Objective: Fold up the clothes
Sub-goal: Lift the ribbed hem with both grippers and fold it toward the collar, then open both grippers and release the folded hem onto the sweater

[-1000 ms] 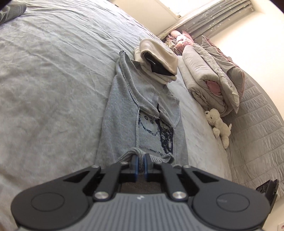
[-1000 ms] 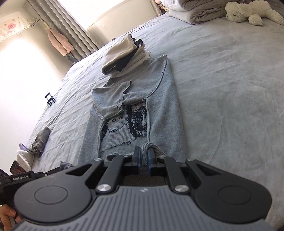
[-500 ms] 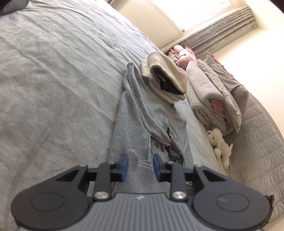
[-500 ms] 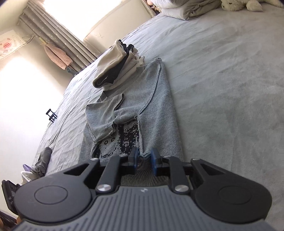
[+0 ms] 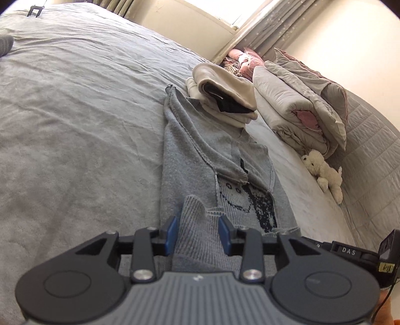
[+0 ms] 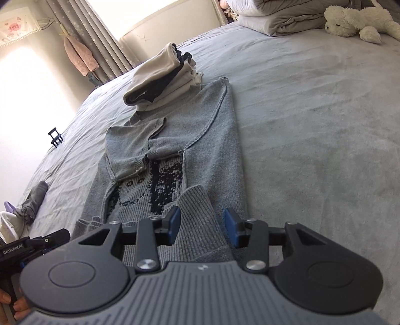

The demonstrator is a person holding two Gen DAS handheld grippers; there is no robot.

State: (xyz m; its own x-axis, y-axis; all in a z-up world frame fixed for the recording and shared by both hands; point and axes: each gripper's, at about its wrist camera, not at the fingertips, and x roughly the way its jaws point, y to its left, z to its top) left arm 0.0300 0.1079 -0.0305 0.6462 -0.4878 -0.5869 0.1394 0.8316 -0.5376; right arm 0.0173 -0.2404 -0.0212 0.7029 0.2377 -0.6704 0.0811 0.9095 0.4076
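A grey knit sweater with a dark pattern lies flat on the bed, both sleeves folded across its body. Its ribbed hem is doubled up toward the body and stands in a small peak at each gripper. My left gripper is at the hem's left part. Its jaws are opening, and the blue pads stand apart with loose hem between them. My right gripper is at the hem's right part. Its jaws are also opening, with hem slack between the pads.
A stack of folded cream and dark clothes sits on the sweater's collar end. A folded duvet and a white plush toy lie at the bed's head. A dark garment lies far left on the grey sheet.
Both grippers were shut on the ribbed hem a second ago; both have opened and let it go. Both hands sank toward the bed, and the hem now rests on the sweater.
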